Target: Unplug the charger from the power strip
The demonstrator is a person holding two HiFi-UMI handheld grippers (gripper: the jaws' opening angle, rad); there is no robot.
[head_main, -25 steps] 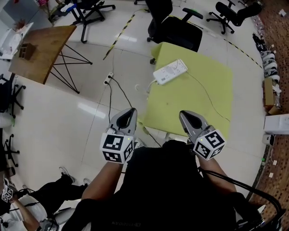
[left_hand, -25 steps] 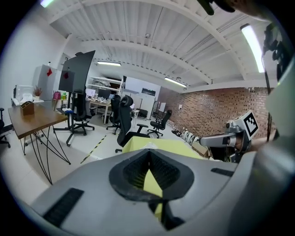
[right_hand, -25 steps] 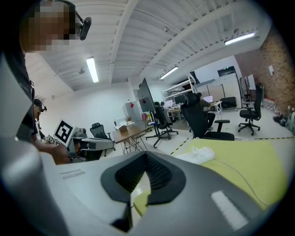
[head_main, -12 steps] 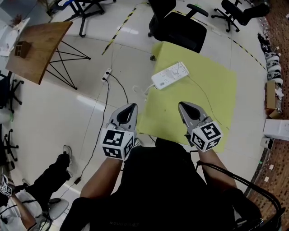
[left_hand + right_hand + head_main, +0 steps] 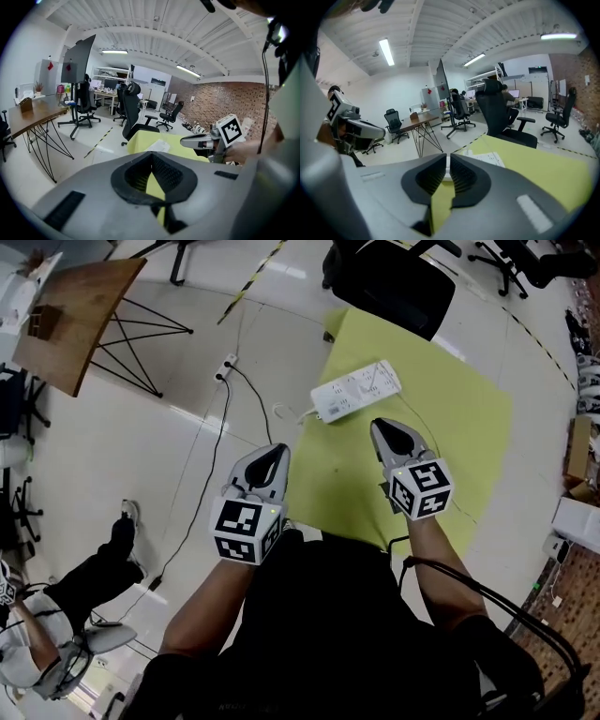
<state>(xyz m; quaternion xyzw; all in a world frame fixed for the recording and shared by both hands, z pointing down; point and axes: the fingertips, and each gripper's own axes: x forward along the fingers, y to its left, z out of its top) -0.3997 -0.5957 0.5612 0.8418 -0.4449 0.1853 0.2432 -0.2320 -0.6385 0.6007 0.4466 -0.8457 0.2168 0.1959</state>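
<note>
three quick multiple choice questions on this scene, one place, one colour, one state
1. Where does the power strip lie?
A on the yellow-green table
B on the floor
C on the wooden table
2. What colour is its casing?
A black
B white
C red
3. How do the jaws of the left gripper stand?
A wide apart
B clamped on the power strip
C together, empty
1 A: it lies flat on that table. 2 B: the casing is white. 3 C: the tips meet, nothing between.
</note>
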